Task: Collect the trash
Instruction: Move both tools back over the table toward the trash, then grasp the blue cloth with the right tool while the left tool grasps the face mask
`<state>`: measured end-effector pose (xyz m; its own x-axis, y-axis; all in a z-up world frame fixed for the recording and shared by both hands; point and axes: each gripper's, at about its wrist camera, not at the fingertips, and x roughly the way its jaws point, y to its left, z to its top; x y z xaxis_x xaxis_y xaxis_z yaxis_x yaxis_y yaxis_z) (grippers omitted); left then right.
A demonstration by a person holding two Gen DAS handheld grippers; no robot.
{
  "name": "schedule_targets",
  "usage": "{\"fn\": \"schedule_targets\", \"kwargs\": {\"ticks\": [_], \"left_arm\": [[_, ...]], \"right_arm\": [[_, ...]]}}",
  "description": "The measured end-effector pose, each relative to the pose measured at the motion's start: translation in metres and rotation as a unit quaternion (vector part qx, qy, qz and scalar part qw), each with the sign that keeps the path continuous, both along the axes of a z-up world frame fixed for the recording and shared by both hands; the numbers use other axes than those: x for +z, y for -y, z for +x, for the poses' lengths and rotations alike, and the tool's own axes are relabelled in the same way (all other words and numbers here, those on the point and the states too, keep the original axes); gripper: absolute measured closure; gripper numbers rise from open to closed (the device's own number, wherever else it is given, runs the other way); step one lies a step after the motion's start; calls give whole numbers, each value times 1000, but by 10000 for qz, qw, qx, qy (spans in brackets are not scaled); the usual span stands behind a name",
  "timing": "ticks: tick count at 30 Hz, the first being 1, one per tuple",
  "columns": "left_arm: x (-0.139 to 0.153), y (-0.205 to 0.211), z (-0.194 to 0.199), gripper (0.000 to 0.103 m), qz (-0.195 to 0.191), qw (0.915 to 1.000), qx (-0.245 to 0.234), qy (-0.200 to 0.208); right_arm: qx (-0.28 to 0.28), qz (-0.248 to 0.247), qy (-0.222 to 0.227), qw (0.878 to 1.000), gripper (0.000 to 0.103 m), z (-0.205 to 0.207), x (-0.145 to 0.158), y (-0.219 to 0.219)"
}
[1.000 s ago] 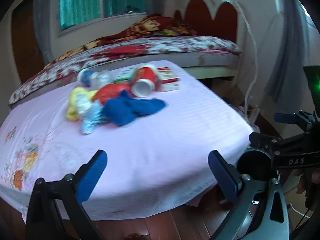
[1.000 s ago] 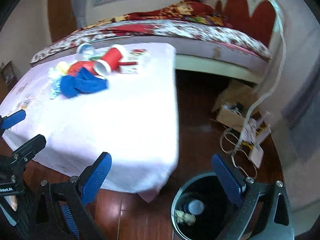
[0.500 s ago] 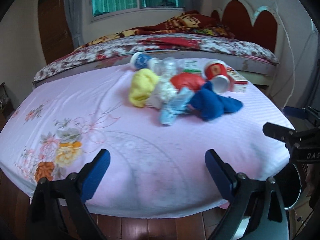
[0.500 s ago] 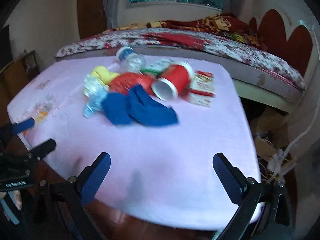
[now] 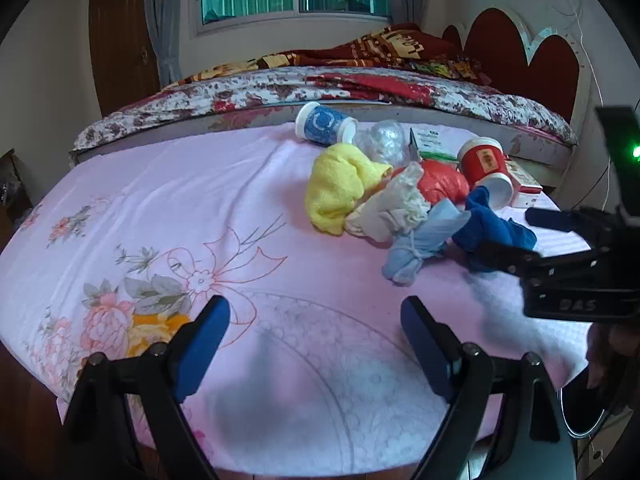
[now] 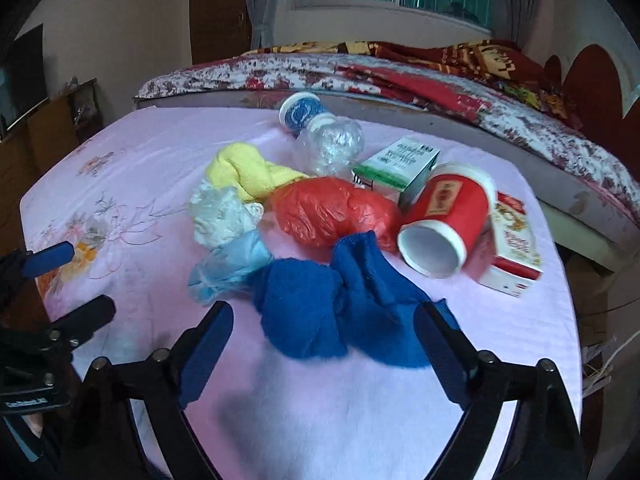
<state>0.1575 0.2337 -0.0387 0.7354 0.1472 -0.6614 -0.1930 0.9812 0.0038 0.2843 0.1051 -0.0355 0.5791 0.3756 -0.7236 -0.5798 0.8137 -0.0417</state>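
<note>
We have swung both grippers from the floor bin toward the trash pile (image 6: 328, 208) on the pink table (image 5: 160, 208). Our right gripper (image 6: 324, 344), spread and empty, now hovers just before the blue cloth (image 6: 344, 312); our left gripper (image 5: 316, 344), also spread, hangs farther back, so picking can begin.

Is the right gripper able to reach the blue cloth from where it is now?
Probably yes. The right gripper is open and the blue cloth lies straight ahead between its fingers, at the near edge of the pile, with nothing in front of it.
</note>
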Motion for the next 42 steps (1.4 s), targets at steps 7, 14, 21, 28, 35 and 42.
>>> {"fn": "schedule_targets", "kwargs": {"ticks": [7,14,21,28,35,42], "left_arm": [[-10,11,24,15,-216,9994,-243,-73],[-16,32,48,16,-362,9974,-607,-130],[-25,37,74,40,-571,9950,-699,-432],[-20,39,63,80,-838,9933,-730,-328],[-15,47,34,79,-953,9926,-701,-270],[-1,66,15,80,-875,9927,-815,-141]], "right_arm": [[90,69,-325,9994,60,22,-14,2],[-318,154,-244,9991,69,17,-7,37],[-530,225,-224,9981,69,16,-2,73],[-641,330,-223,9971,69,10,1,96],[-759,424,-150,9961,69,-1,14,118],[-850,461,-57,9953,69,-19,26,137]]}}
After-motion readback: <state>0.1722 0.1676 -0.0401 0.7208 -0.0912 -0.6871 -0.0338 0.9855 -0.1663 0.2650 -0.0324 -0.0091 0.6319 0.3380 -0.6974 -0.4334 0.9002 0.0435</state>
